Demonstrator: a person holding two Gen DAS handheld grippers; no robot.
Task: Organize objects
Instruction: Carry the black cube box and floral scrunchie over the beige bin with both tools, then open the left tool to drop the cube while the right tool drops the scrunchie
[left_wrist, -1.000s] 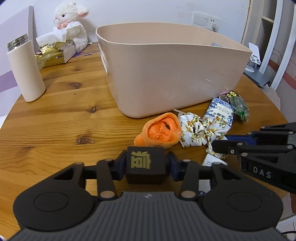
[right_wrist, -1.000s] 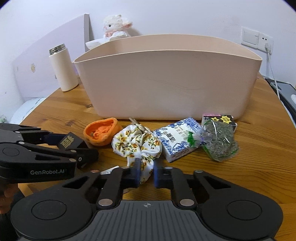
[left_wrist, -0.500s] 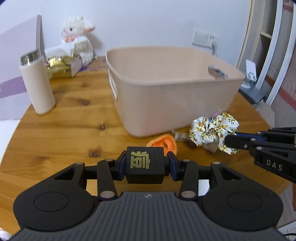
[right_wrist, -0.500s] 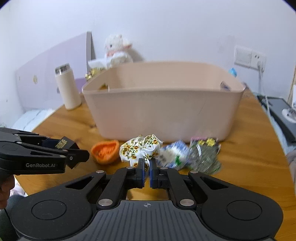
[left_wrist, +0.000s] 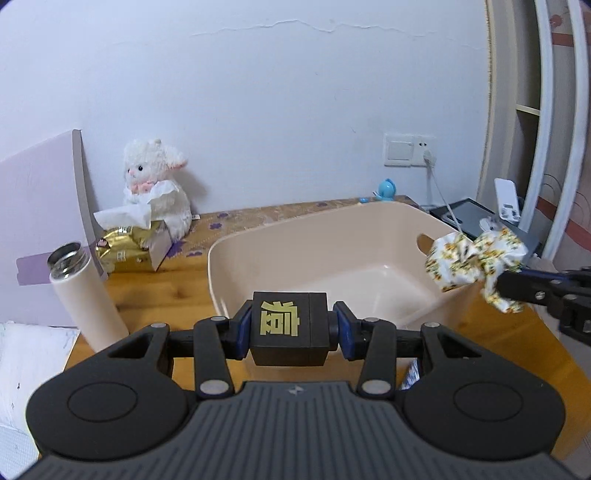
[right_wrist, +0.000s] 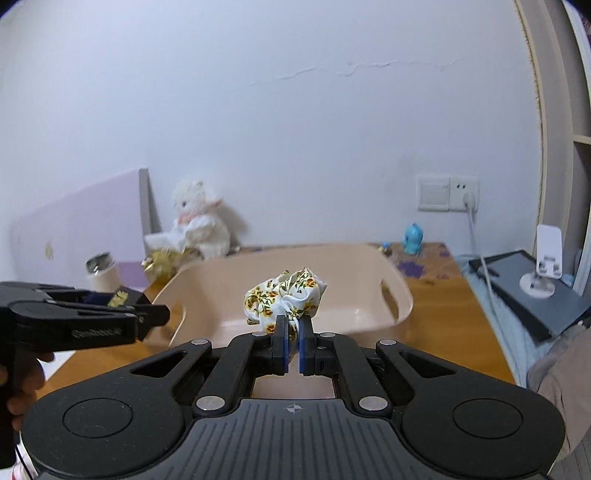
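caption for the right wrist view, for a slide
Right gripper holds a floral scrunchie above the beige bin; left gripper holds a black cube alongside.

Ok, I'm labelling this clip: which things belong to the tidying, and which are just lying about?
Job:
black cube in left gripper
floral scrunchie in right gripper
beige bin

Lying about:
plush lamb
tissue pack
white flask
blue figurine

bin (left_wrist: 236, 291) on table (left_wrist: 155, 295) | flask (left_wrist: 86, 295) left of bin | tissue box (left_wrist: 129, 247) behind flask, plush lamb (left_wrist: 155, 184) behind box | scrunchie (right_wrist: 284, 297) above bin | cube (left_wrist: 289, 326) before bin's near rim
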